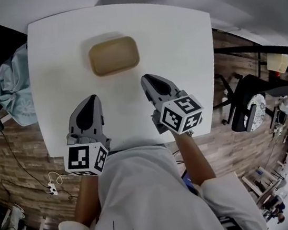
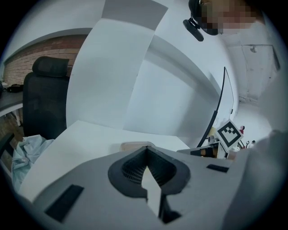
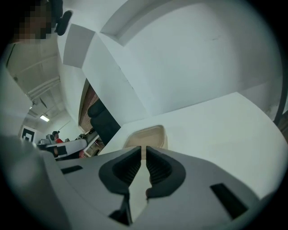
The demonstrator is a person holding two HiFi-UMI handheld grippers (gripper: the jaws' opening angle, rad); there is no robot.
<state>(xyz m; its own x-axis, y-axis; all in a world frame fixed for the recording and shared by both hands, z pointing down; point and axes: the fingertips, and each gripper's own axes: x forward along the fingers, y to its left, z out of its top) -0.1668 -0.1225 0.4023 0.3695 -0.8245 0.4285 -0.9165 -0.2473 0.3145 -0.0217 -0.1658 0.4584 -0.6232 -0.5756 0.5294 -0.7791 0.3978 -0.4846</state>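
A shallow tan tray [image 1: 114, 56] lies empty on the white table [image 1: 187, 42], toward its far middle. My left gripper [image 1: 92, 99] hovers over the table's near part, below and left of the tray, with its jaws shut and nothing between them. My right gripper [image 1: 147, 79] is nearer the tray, just off its near right corner, also shut and holding nothing. In the left gripper view only the tray's rim [image 2: 134, 144] peeks over the closed jaws [image 2: 145, 149]. The right gripper view shows the tray [image 3: 148, 134] straight beyond the jaws [image 3: 144, 149].
A pale blue cloth [image 1: 15, 87] is draped over a chair at the table's left edge. A black office chair [image 1: 249, 103] stands to the right on the wood floor. A white power strip [image 1: 52, 189] lies on the floor at the left.
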